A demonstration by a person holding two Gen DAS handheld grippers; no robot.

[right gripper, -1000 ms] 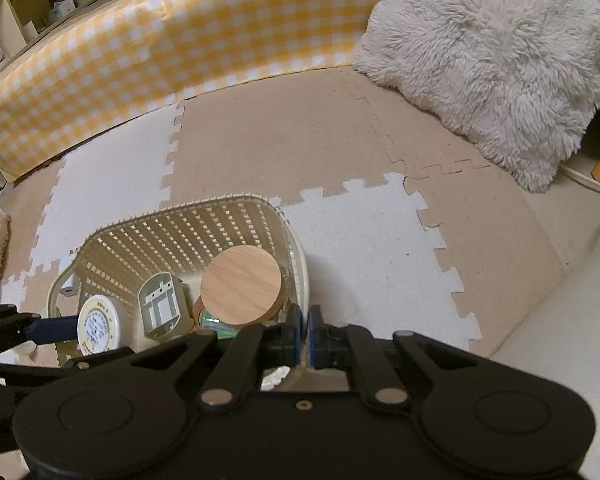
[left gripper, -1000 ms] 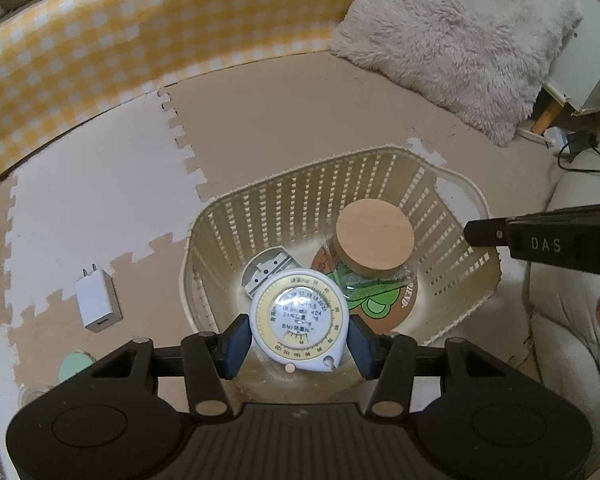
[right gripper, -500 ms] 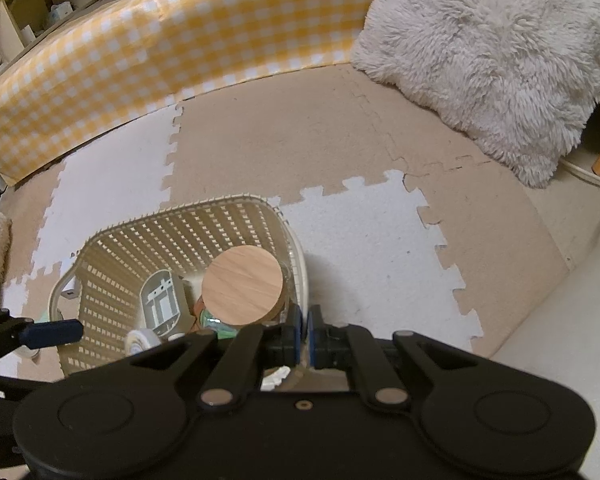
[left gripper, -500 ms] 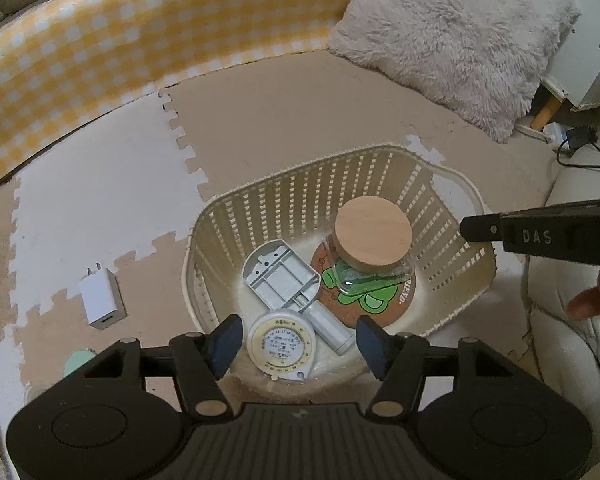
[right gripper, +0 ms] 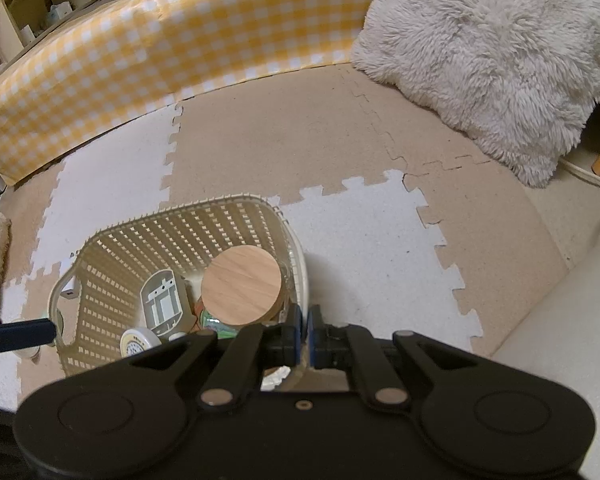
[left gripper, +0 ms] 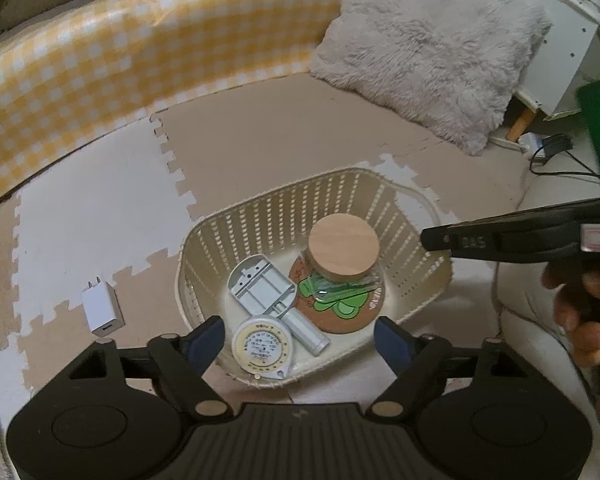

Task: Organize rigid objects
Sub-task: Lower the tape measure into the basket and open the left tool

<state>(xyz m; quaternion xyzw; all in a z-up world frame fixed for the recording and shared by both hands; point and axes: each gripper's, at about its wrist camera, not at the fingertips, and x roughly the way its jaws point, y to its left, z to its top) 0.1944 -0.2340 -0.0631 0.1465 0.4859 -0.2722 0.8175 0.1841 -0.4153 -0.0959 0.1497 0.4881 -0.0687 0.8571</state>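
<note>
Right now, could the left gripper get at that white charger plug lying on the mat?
Probably yes. The left gripper is open with nothing between its pads, and the white charger lies on bare mat outside the basket, apart from it, with nothing over it.

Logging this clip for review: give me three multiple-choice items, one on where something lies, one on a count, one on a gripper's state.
1. Where is the white charger?
A. in the basket
B. on the floor mat outside the basket
C. on the cushion

2. How many wooden-lidded jars stand in the basket?
A. one
B. two
C. three

3. How is the left gripper?
A. shut on the tape measure
B. shut, empty
C. open, empty

Answers:
1. B, it lies on the mat left of the basket.
2. A, one jar shows.
3. C, its jaws have just been opening and the tape measure lies in the basket, free.
</note>
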